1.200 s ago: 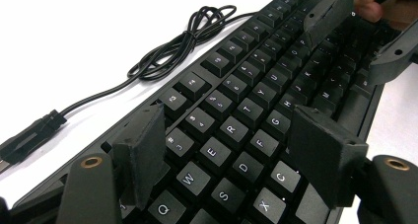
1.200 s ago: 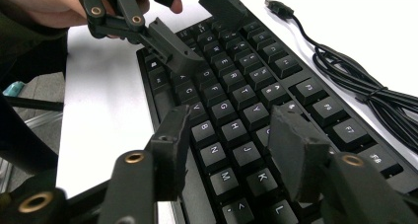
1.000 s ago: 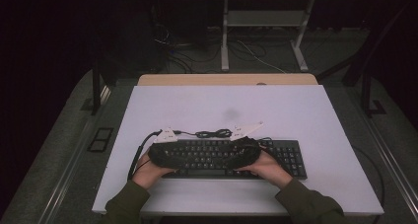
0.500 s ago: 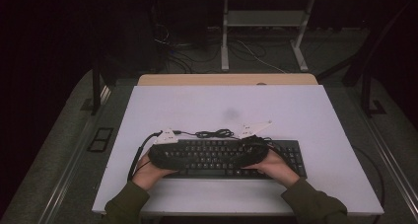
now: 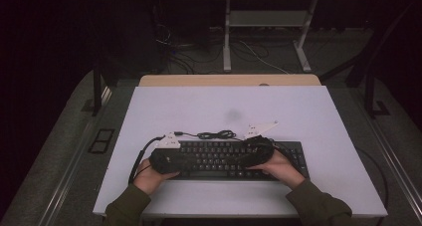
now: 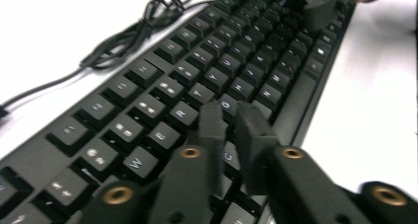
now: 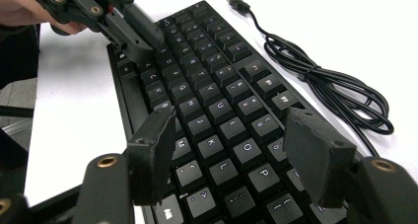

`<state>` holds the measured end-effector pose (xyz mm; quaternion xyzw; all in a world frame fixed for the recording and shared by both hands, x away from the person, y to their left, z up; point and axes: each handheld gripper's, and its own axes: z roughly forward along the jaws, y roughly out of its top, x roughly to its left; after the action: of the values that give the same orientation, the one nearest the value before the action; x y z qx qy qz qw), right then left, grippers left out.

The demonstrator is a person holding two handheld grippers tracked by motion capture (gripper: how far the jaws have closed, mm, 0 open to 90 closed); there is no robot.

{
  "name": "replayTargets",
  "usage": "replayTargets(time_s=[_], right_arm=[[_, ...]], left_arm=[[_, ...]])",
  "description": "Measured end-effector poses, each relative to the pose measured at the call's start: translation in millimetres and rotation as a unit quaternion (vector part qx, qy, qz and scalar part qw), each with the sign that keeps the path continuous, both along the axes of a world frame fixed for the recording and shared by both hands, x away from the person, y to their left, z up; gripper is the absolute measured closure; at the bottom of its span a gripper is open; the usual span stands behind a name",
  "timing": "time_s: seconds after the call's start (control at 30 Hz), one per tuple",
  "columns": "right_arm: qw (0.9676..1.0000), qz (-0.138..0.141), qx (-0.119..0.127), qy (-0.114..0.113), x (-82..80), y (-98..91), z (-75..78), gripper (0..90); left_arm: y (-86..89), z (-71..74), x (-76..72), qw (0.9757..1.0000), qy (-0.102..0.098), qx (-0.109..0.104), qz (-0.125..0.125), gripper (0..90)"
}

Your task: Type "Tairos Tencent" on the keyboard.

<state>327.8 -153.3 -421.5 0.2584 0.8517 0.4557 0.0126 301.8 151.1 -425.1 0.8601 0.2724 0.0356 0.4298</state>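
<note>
Currently one black keyboard [image 5: 224,159] lies on the white table [image 5: 298,111], near its front edge, with both grippers over it. One black cable [image 5: 214,135] lies in a loose coil on the table just behind the keyboard, and its plug [image 7: 238,3] rests on the white surface beside the far corner of the keyboard.

At the left end of the keyboard the left gripper [image 6: 230,116] hangs low over the letter keys. Its jaws have just been closing and now stand almost together, with nothing between them; only a thin gap is left.

Over the right half is the right gripper [image 7: 231,135]. Its jaws stand wide apart above the keys, and several keys show in the space between them. No key is pinched. I cannot tell if the pads touch the keys.
</note>
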Motion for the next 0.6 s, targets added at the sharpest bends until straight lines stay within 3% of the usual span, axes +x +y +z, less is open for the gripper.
replayTargets(time_s=[0.13,0.6], right_arm=[[1.0,0.0,-0.001,-0.001,0.7,-0.5,-0.2,36.6],[1.0,-0.001,0.001,-0.001,0.9,-1.2,0.0,36.6]], left_arm=[[-2.8,-2.9,0.1,0.9998,0.005,0.014,-0.013,88.9],[-5.1,-8.7,1.6,0.9993,0.011,0.026,-0.024,88.9]])
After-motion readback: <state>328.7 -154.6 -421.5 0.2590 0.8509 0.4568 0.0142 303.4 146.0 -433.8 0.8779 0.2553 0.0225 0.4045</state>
